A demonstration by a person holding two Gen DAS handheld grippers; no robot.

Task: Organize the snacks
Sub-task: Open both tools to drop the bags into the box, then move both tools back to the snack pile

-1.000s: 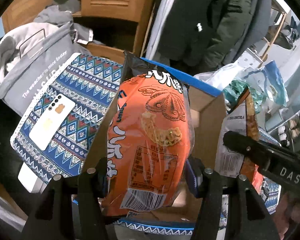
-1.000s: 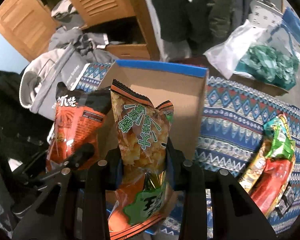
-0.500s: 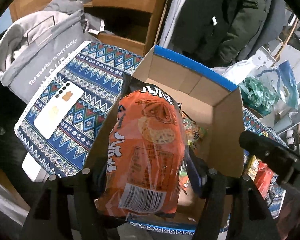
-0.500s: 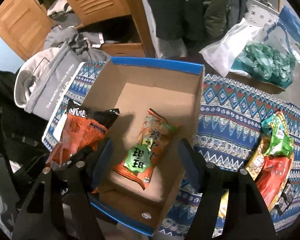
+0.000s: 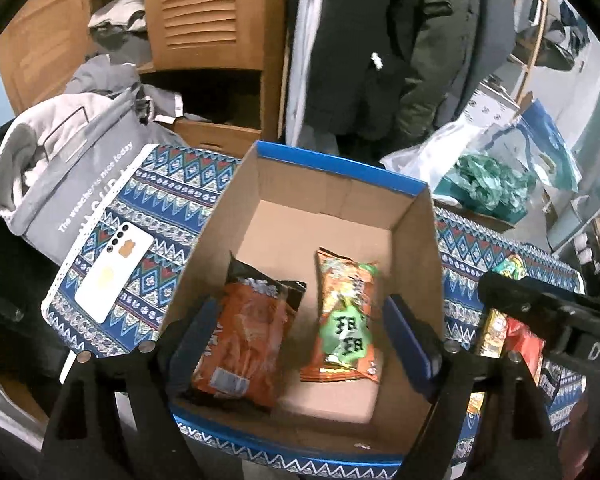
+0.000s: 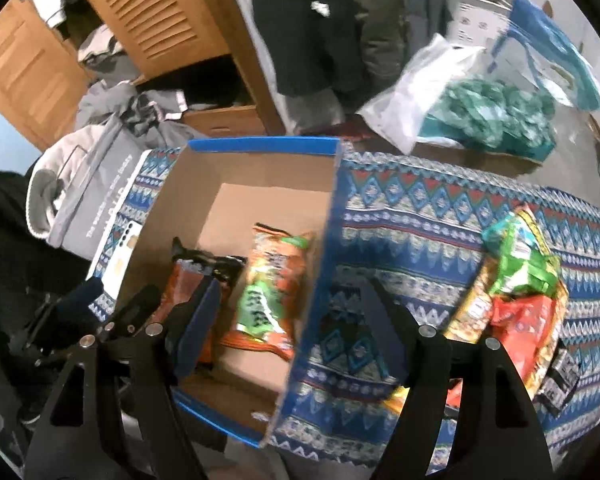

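Observation:
A blue-rimmed cardboard box (image 5: 332,172) (image 6: 260,146) stands on the patterned cloth. Inside lie an orange bag with a black top (image 5: 246,332) (image 6: 188,284) and, to its right, an orange and green bag (image 5: 346,320) (image 6: 268,292). My left gripper (image 5: 304,344) hangs above the box with its jaws opening, and nothing is held between them. My right gripper (image 6: 288,320) straddles the box's right wall, jaws also opening and gripping nothing. More snack bags (image 6: 516,280) (image 5: 508,328) lie in a heap on the cloth to the right of the box.
A white phone (image 5: 116,272) lies on the cloth left of the box. A grey bag (image 5: 72,176) stands beyond it. A plastic bag with teal contents (image 6: 488,116) sits at the back right. A person in a dark coat (image 5: 380,48) stands behind the table, by wooden louvred doors (image 5: 204,12).
Both grippers let go of their bags, which now lie flat in the box. Both jaws have widened and both hands have drawn back; the right one shifted to the right.

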